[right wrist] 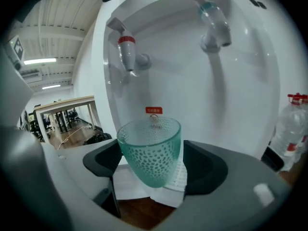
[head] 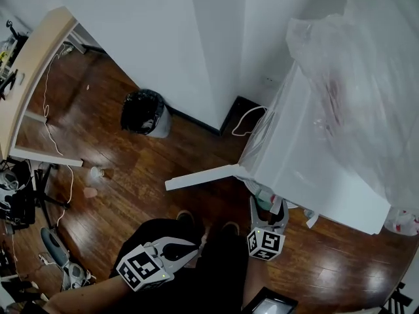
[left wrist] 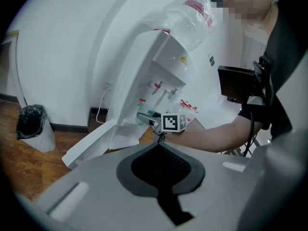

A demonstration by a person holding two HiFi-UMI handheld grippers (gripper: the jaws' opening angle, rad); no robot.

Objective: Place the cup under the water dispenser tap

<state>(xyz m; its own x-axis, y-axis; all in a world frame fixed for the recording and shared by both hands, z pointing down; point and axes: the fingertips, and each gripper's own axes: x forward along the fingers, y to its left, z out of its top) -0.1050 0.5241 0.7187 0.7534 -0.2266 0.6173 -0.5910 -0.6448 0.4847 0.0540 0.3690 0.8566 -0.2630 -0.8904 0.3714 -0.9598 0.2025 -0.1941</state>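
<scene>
- L gripper [head: 190, 248]: jaws closed, nothing betw. them.
- Red-capped tap [right wrist: 128, 52]: above cup, slightly left.
- Cup [right wrist: 150, 150]: green dotted glass on dispenser's white drip tray [right wrist: 179, 176], below taps.
- R gripper [head: 268, 209]: jaws opening, cup betw. pads; R pad just clear of cup.

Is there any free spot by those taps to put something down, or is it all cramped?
The white drip tray under the red tap and blue tap is bare around the green cup. That cup is between the opening jaws of the right hand-held gripper, so it's tight there. Wider room: the wood floor between bin and dispenser.
</scene>
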